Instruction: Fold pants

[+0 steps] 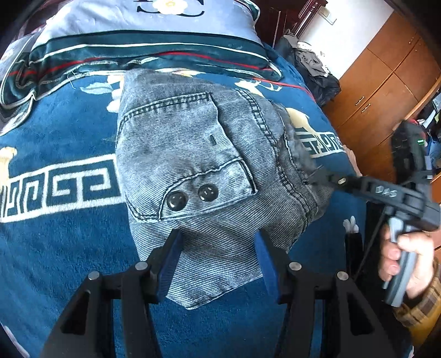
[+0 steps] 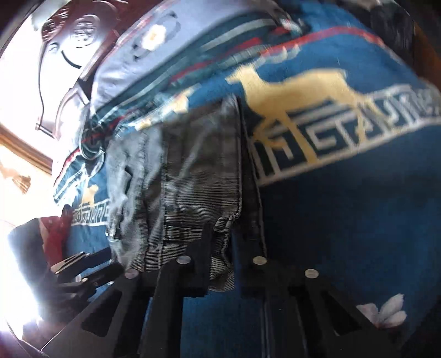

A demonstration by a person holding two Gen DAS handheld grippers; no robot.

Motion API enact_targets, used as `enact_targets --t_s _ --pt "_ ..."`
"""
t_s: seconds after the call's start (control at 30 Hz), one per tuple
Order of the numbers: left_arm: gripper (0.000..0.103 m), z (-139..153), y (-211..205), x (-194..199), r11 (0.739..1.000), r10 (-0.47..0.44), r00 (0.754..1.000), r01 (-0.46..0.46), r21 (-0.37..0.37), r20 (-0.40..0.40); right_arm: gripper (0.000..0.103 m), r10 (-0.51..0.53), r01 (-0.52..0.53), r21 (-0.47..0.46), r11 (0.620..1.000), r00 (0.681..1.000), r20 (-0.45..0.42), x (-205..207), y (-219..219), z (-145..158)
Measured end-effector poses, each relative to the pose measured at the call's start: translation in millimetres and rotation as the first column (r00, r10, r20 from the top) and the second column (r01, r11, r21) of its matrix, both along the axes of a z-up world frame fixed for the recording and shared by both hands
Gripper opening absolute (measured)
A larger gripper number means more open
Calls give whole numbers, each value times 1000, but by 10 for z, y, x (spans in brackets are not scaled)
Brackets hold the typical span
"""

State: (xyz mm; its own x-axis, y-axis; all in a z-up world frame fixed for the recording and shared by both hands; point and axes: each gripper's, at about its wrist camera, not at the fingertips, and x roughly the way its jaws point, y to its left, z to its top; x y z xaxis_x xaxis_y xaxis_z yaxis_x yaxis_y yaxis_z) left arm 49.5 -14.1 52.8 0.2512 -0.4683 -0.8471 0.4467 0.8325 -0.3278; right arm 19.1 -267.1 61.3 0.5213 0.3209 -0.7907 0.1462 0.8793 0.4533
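Grey denim pants lie folded into a compact bundle on the blue patterned blanket, with a buttoned pocket flap facing up. My left gripper is open, its blue-padded fingers astride the bundle's near edge. My right gripper reaches in from the right and touches the bundle's right edge. In the blurred right wrist view the pants lie between and ahead of my right gripper, whose jaws stand apart with denim against the left finger.
A pale blue pillow and a striped dark green cover lie at the bed's head. A dark clothes pile and brown wooden cabinets stand to the right of the bed.
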Motion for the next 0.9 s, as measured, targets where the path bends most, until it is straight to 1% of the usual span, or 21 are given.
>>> enact_targets --t_s 0.03,0.07,0.13,0.2,0.23,0.33,0.4,0.5,0.9 --pt "57 4 -25 -13 1000 -4 1000 4 16 12 9 -11 12 -26 1000 1000 28 -31 17 95" --pt "57 12 -55 -41 999 -8 1000 7 34 28 9 -26 27 -32 999 998 51 -69 8 162" --pt "57 6 -122 -70 998 -6 999 3 59 46 9 -43 47 -65 997 997 67 -123 30 208" --pt "57 -26 -172 -86 997 -8 998 4 76 55 9 -39 43 -127 991 999 35 -136 86 106" --pt "57 -37 -182 -93 997 -11 998 7 78 57 9 -33 33 -160 986 999 2 -122 121 -6" --pt "57 -59 -187 -124 996 -22 998 17 86 65 9 -42 34 -168 985 998 -45 -108 117 -233" --pt "57 -68 -213 -131 995 -29 997 21 102 77 9 -38 30 -188 982 998 -41 -98 136 -253" --pt "57 -83 -235 -130 994 -28 996 19 106 80 10 -21 10 -232 973 999 -44 -63 186 -271" --pt "58 -102 -277 -190 991 -21 993 6 133 112 10 -31 21 -245 969 999 -37 -87 174 -328"
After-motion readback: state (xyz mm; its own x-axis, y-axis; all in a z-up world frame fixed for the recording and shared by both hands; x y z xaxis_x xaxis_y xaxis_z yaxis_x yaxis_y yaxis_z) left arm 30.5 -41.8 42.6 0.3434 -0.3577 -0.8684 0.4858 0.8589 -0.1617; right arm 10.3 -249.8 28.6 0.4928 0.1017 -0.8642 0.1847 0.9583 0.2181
